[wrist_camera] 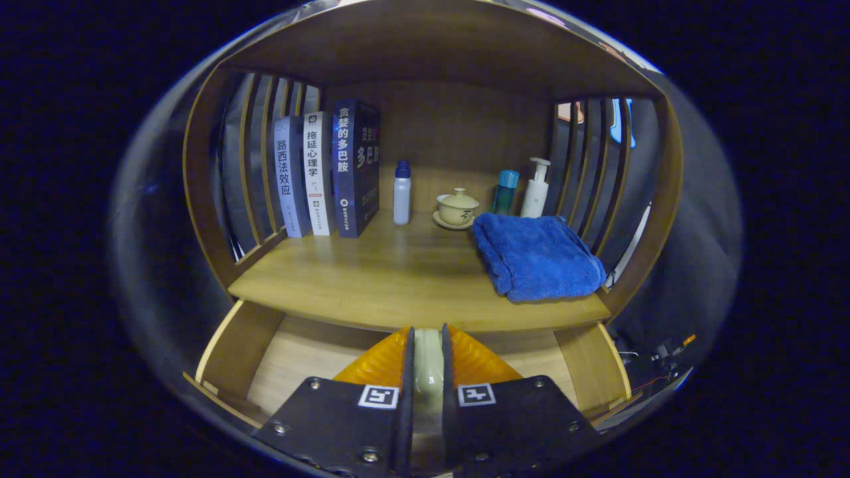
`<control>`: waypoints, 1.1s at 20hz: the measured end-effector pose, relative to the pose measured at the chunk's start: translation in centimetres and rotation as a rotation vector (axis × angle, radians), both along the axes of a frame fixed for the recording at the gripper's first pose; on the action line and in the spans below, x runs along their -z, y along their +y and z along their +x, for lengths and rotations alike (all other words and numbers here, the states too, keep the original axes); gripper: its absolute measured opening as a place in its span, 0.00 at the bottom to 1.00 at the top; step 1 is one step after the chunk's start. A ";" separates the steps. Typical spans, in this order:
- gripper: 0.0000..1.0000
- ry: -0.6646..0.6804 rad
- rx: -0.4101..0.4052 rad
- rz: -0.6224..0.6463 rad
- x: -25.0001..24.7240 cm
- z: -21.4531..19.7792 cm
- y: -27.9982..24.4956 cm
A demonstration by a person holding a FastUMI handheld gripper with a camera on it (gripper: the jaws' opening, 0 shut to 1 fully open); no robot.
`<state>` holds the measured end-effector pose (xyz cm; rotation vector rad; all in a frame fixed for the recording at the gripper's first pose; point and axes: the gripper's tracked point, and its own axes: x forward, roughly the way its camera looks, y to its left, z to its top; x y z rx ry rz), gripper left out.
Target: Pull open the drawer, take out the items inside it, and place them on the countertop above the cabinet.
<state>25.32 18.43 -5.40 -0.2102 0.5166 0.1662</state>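
Camera rides on the gripper [428, 345]; faces forward over the open drawer [299, 352] into the near shelf [398, 279].

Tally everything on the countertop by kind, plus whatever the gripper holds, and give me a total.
Books: 3
Bottles: 3
Lidded cup on saucer: 1
Blue towel: 1
Pale object clamped between the fingers of the gripper, over the open drawer: 1
Total: 9

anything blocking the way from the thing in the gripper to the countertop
Nothing visible does. The gripper is shut on a pale green item above the open drawer, and the countertop just ahead is bare in front; the blue towel lies off to the right.
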 end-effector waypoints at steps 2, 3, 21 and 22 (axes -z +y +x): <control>0.18 -0.005 0.005 -0.014 -0.3 0.0 0.0; 0.18 -0.009 0.007 -0.015 -0.4 -0.1 0.0; 0.18 -0.168 0.014 0.017 -6.5 2.3 0.9; 0.18 -0.173 -0.009 0.030 -6.2 3.2 1.6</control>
